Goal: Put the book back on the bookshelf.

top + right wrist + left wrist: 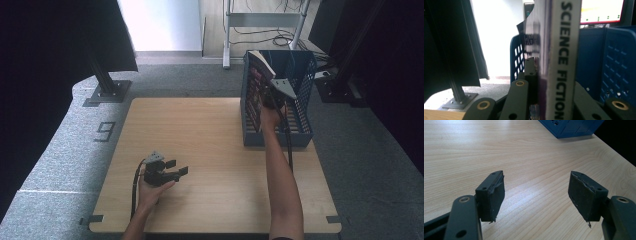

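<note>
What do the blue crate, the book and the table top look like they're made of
The blue crate looks like moulded plastic, matt, its walls pierced with a grid of holes. The book, clamped in the right gripper, seems a paperback: a printed card spine, its cover curling. The table top shows pale wood grain, possibly laminate, faintly glossy.

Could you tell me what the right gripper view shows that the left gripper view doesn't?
Right gripper view alone: the right gripper shut on a book whose spine reads SCIENCE FICTION, and a lit screen behind. Left gripper view alone: the left gripper with jaws wide apart and nothing between them, over the wooden table. Both: the blue crate.
</note>
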A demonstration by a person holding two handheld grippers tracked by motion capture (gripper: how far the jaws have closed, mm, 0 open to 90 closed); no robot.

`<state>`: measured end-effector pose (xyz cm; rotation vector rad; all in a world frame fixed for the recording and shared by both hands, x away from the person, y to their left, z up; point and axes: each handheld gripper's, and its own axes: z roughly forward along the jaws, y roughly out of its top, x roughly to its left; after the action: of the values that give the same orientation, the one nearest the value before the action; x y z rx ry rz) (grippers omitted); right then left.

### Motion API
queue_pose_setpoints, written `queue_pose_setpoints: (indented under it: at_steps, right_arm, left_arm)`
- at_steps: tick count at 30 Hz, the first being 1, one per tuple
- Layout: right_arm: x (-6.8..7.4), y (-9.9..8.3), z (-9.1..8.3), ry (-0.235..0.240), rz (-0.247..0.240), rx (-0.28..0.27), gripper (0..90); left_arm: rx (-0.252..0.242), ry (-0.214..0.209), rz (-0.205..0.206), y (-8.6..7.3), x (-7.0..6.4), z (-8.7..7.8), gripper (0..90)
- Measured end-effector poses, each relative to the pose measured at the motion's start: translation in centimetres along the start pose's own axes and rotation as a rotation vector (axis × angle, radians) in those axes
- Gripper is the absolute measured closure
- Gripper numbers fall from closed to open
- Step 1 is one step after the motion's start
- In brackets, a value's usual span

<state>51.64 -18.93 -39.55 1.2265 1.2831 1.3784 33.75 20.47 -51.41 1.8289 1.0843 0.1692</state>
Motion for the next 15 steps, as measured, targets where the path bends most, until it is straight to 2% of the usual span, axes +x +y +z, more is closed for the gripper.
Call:
queue_pose_setpoints:
  at_steps: [9,15]
  right_arm:
    - [0.3,-1.9,0.7,0.003,0.000,0.037,80.8]
    - [0.7,-2.1,0.3,0.027,-0.005,0.035,80.2]
  left_arm:
    - [0.004,0.003,-0.005,-0.1,0.2,0.1,29.6]
    - [0.008,0.006,0.001,-0.1,0.2,0.2,29.7]
